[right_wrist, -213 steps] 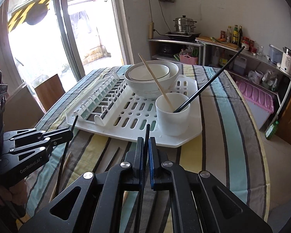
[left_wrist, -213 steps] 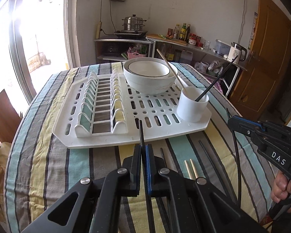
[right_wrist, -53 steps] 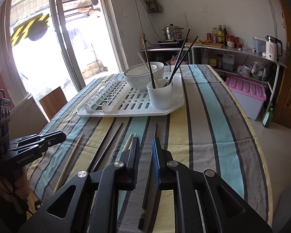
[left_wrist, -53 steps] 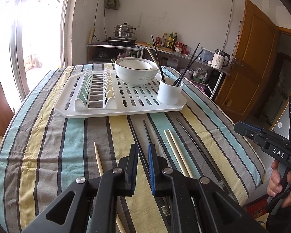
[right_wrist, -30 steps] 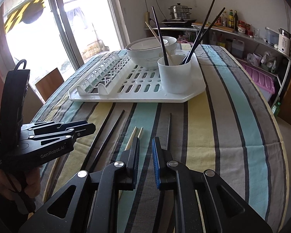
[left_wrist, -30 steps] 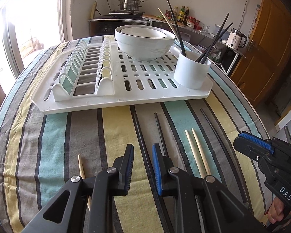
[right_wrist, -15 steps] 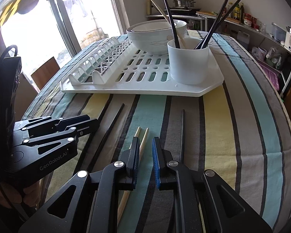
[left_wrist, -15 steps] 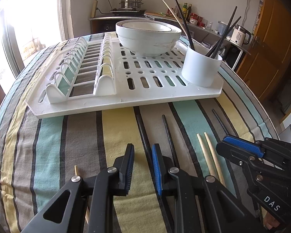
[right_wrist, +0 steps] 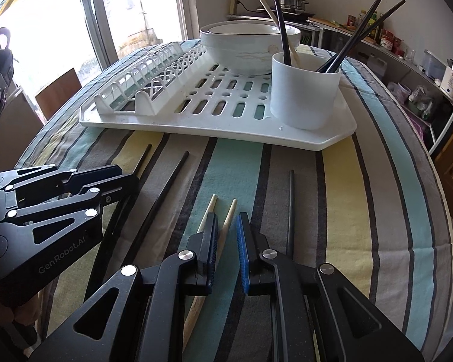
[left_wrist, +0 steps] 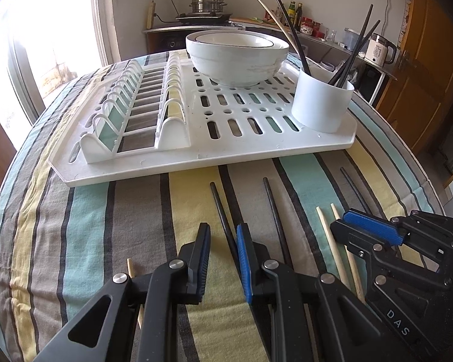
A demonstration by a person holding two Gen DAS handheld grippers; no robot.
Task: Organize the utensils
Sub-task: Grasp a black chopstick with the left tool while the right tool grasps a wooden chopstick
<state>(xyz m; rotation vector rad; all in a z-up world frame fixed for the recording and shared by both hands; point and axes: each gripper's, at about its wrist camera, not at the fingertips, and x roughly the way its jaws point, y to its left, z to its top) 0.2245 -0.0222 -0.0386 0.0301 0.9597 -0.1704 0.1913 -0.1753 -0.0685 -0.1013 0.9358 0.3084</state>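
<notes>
A white cup [left_wrist: 322,103] [right_wrist: 304,90] stands on the white drying rack [left_wrist: 178,163] and holds several chopsticks. More chopsticks lie on the striped cloth. My left gripper [left_wrist: 223,235] is open low over a black chopstick [left_wrist: 222,211], which runs between its fingers. My right gripper [right_wrist: 226,224] is open around a wooden chopstick [right_wrist: 229,214]; a second wooden one [right_wrist: 207,211] lies just left. The right gripper also shows in the left wrist view [left_wrist: 347,223], and the left gripper shows in the right wrist view [right_wrist: 126,178].
Stacked white bowls [left_wrist: 237,55] sit at the back of the rack. Other black chopsticks [left_wrist: 273,202] [right_wrist: 291,208] [right_wrist: 166,193] lie on the cloth. A lone wooden chopstick [left_wrist: 130,267] lies at the left. The table edge curves away on the right [right_wrist: 438,211].
Both grippers have come lower and closer to the chopsticks on the cloth. The right gripper now straddles a wooden chopstick; the left straddles a black one. Both stay open.
</notes>
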